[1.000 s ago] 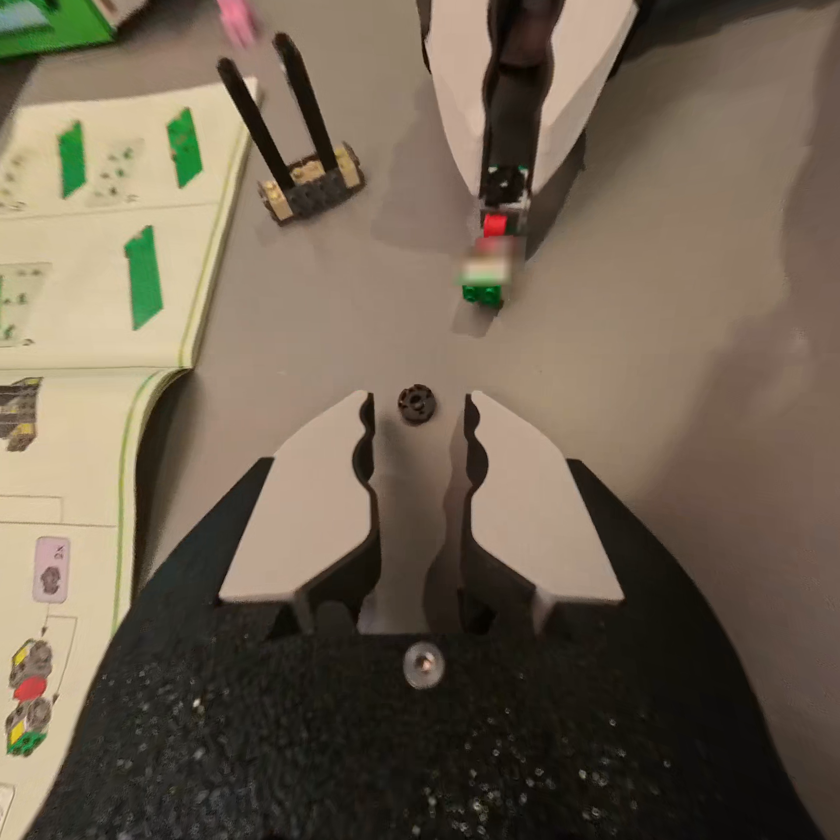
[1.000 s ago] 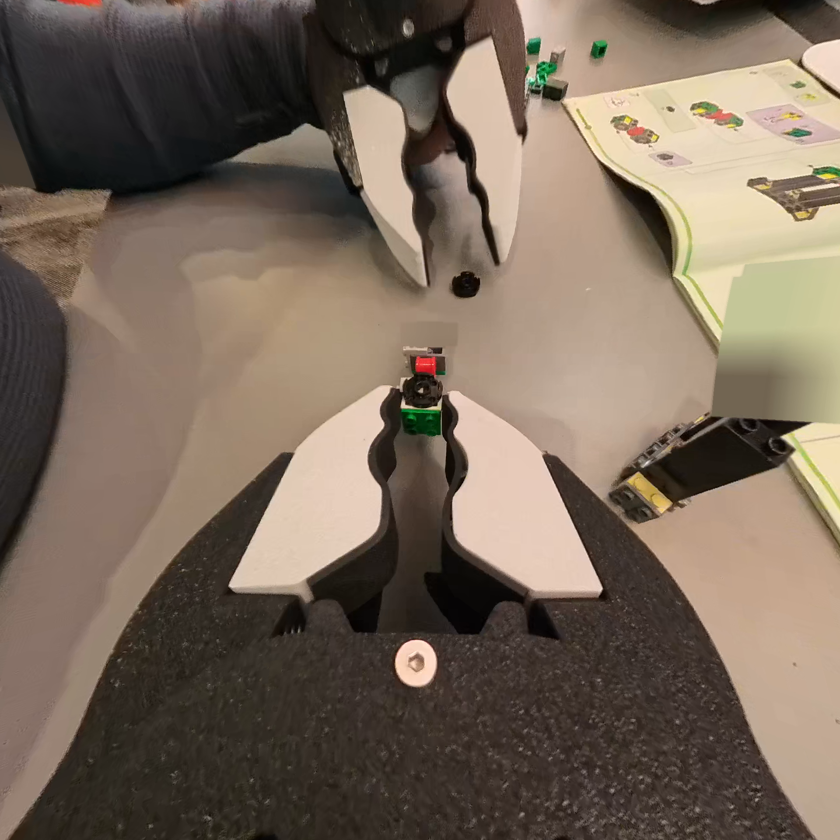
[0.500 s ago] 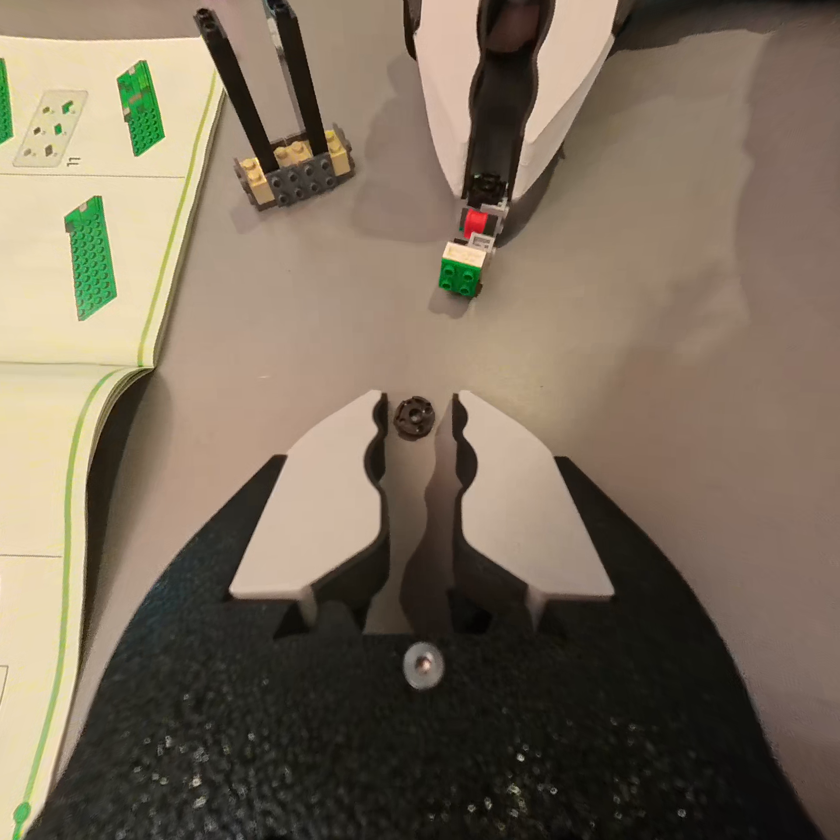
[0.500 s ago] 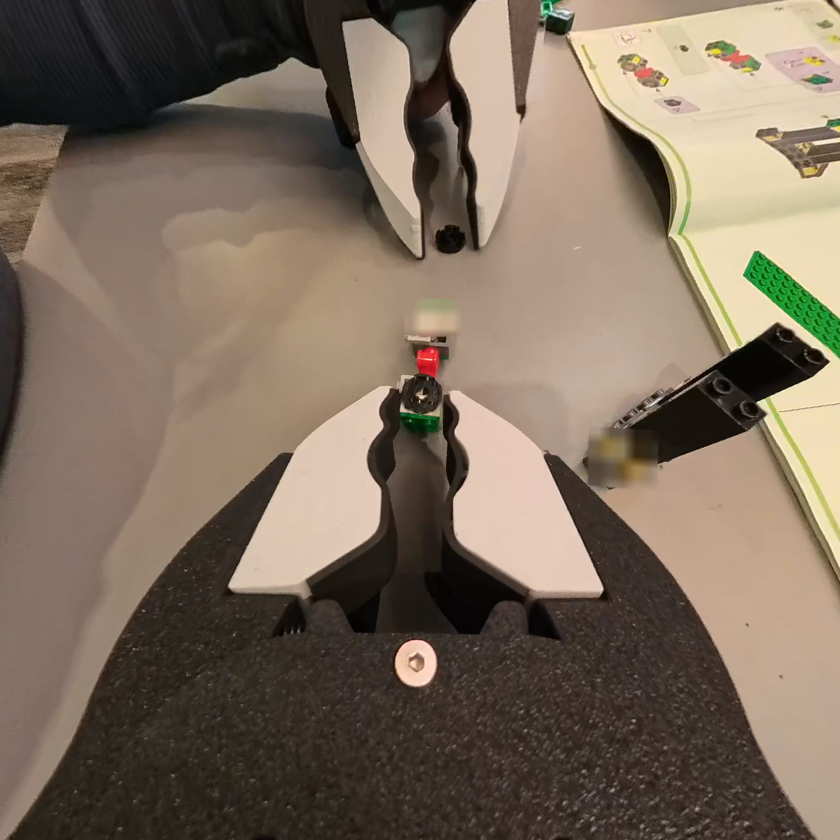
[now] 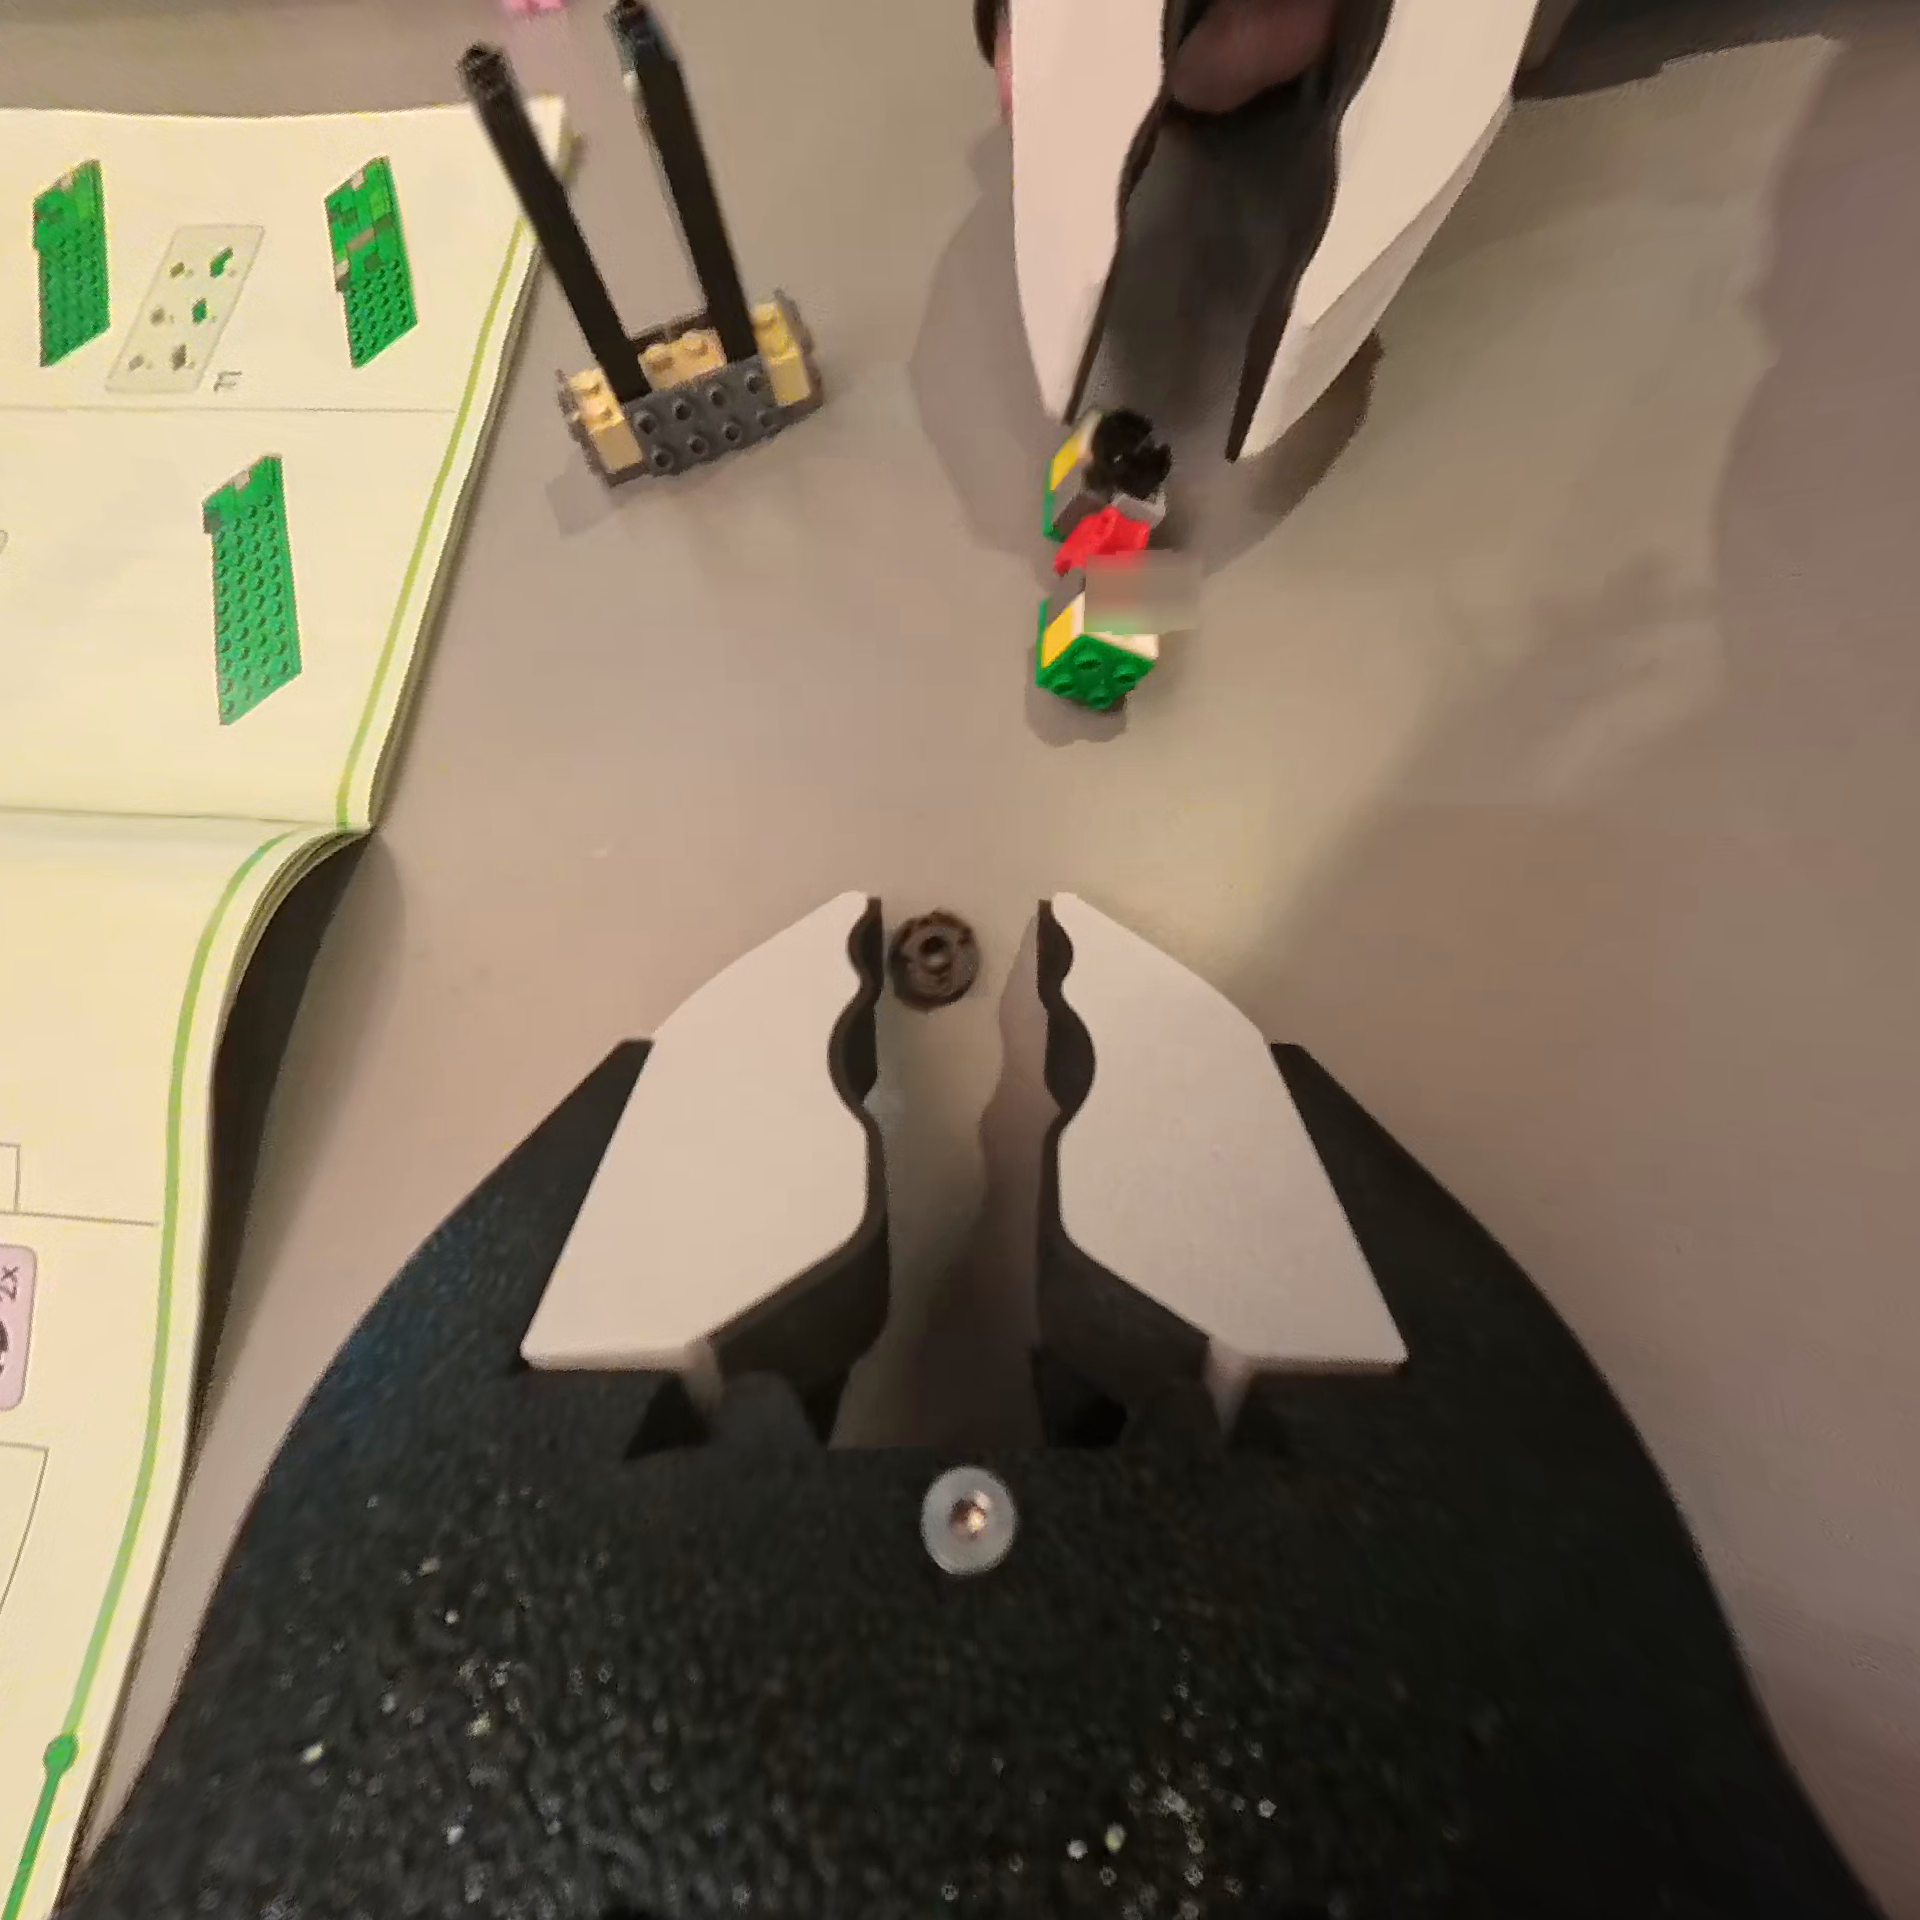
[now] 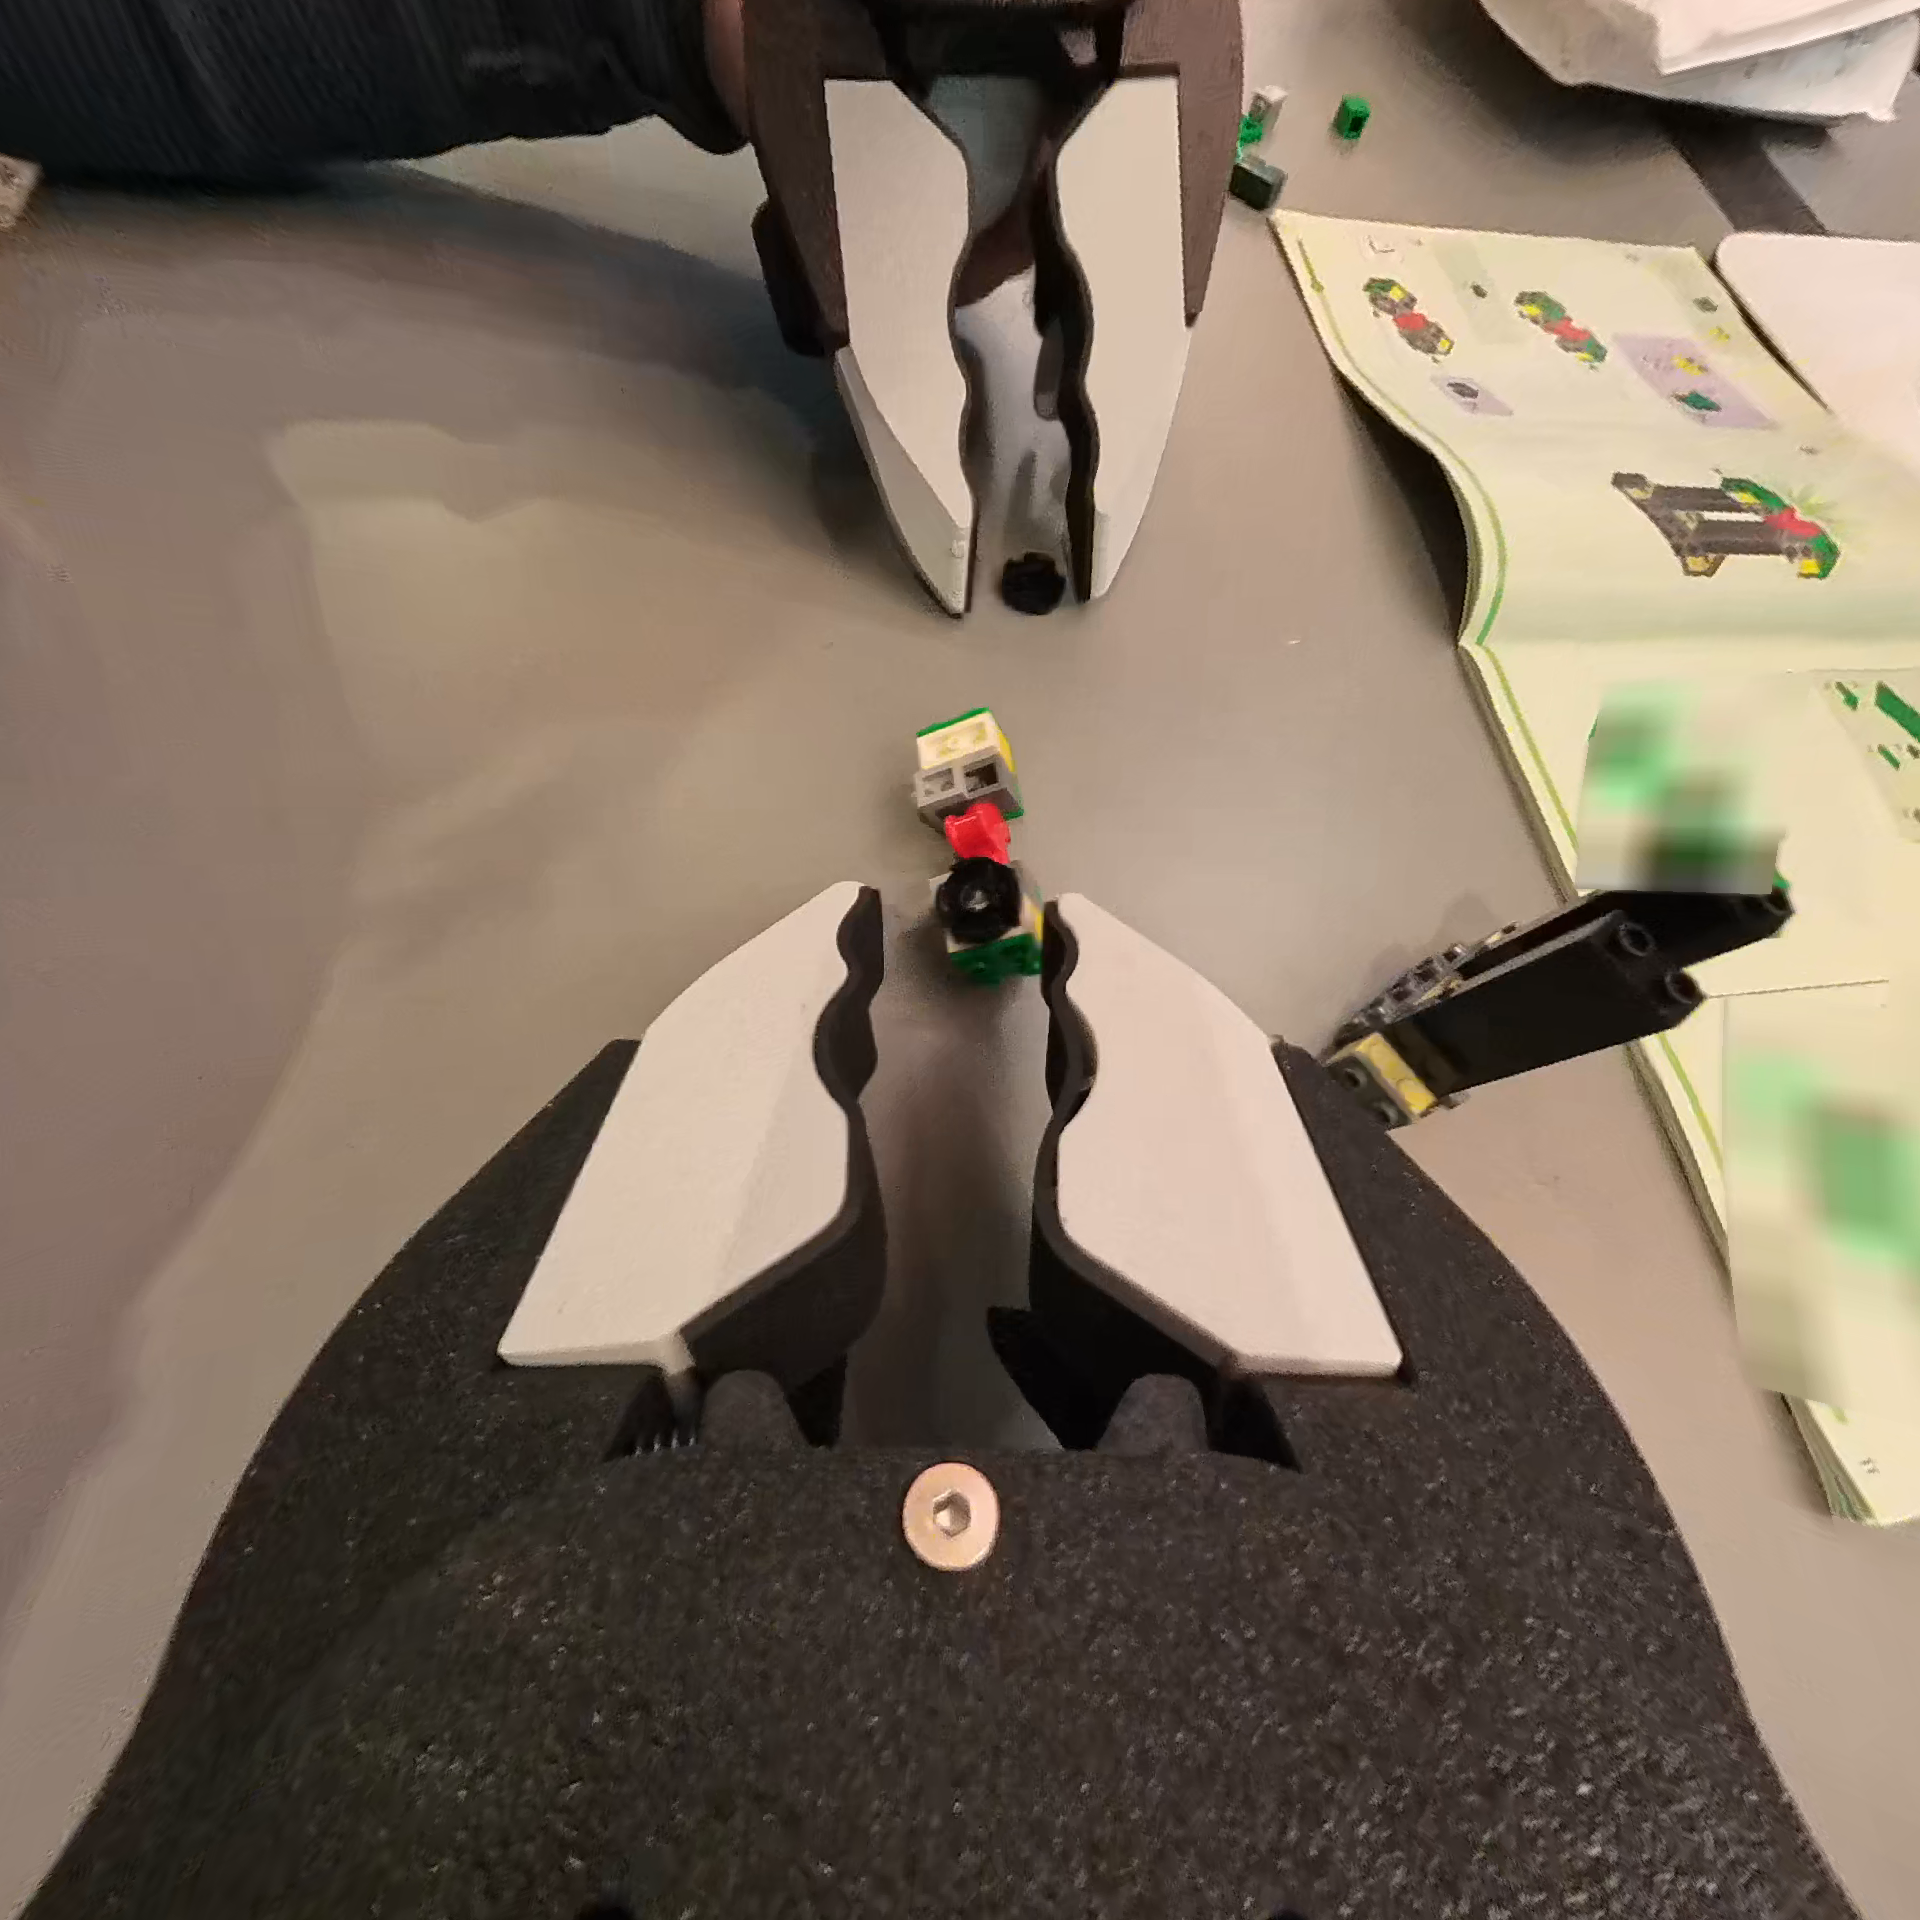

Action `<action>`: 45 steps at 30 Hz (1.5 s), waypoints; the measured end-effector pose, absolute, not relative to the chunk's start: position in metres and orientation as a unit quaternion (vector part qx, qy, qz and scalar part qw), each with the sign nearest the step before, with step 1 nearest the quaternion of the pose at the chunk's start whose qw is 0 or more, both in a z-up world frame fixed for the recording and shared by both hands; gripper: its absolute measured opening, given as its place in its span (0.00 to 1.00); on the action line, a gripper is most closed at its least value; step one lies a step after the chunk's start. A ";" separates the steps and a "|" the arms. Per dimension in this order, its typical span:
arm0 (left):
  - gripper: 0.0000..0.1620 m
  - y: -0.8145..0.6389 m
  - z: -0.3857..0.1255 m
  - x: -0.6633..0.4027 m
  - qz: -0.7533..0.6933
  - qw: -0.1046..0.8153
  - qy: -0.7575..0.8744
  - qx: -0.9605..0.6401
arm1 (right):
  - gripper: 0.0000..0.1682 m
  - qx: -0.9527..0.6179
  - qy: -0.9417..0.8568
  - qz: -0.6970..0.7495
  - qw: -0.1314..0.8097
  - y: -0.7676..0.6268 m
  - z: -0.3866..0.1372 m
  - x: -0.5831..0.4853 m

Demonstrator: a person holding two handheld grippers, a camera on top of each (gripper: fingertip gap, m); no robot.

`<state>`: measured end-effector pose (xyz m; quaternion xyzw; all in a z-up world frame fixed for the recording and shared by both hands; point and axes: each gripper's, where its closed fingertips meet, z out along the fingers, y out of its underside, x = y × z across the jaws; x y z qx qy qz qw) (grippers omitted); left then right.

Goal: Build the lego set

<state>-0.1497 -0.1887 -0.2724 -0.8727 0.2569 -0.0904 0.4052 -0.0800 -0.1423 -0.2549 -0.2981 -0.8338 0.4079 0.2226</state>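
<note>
A small black round piece (image 5: 935,958) lies on the grey table between the tips of my left gripper (image 5: 956,914), which is open around it with gaps on both sides. The right wrist view shows the same piece (image 6: 1029,582) and left gripper (image 6: 1023,597) from the far side. A small green, white, red and black assembly (image 6: 977,831) lies tilted on the table. Its near end sits between the tips of my open right gripper (image 6: 961,904). In the left wrist view the assembly (image 5: 1101,582) lies just in front of the right gripper (image 5: 1158,431).
An open instruction booklet (image 5: 208,520) lies to the left, also seen in the right wrist view (image 6: 1558,468). A grey-and-tan base with two black posts (image 5: 686,395) stands beside it (image 6: 1538,997). Loose small bricks (image 6: 1257,177) and a dark sleeve (image 6: 312,83) are at the back. There is about 9 centimetres between the tips of the two grippers.
My right gripper has opened and let go of the assembly, which now lies tilted on the table. My left gripper has narrowed around the black round piece.
</note>
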 end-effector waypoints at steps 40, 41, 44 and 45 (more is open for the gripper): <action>0.12 -0.147 -0.186 -0.087 -0.348 0.565 0.162 -0.730 | 0.13 -0.356 -0.601 0.702 0.139 -0.151 -0.176 -0.097; 0.12 -0.148 -0.186 -0.087 -0.348 0.565 0.163 -0.730 | 0.13 -0.353 -0.602 0.703 0.138 -0.151 -0.176 -0.097; 0.21 -0.150 -0.185 -0.088 -0.347 0.564 0.160 -0.731 | 0.12 -0.353 -0.601 0.703 0.145 -0.150 -0.176 -0.097; 0.28 -0.153 -0.189 -0.094 -0.330 0.557 0.151 -0.747 | 0.12 -0.353 -0.601 0.701 0.149 -0.149 -0.176 -0.097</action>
